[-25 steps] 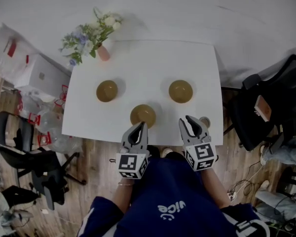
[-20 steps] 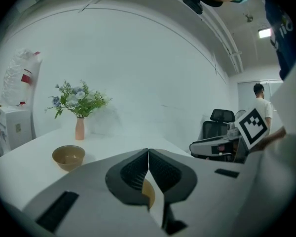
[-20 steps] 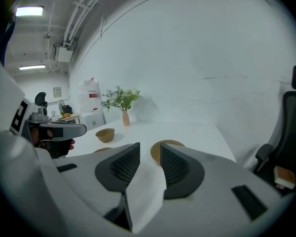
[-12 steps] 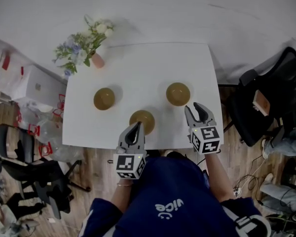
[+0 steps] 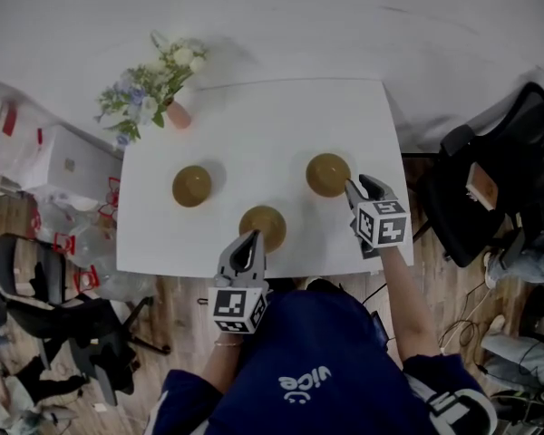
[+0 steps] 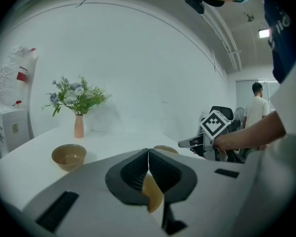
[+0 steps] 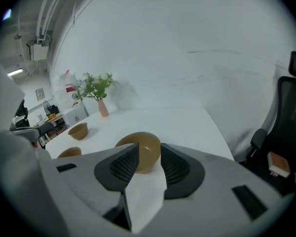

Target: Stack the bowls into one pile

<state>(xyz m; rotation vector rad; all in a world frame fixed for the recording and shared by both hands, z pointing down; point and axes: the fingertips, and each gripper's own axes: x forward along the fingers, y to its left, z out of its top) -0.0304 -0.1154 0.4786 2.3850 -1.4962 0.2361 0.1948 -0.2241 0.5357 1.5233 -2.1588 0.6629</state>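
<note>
Though chairs (image 5: 490, 198) crowd rm, white table (image 5: 263, 120) bears 3 bowls (image 5: 191, 185) (w/ vase (image 5: 177, 114)).

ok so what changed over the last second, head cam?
The right gripper moved forward over the table to the right bowl, and its fingers have just been opening; the bowl sits just ahead of them, ungripped. The left gripper stayed shut near the front bowl. All three bowls, including the left bowl, kept their places.

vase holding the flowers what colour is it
The vase is pale pink, clearest in the left gripper view.
</note>
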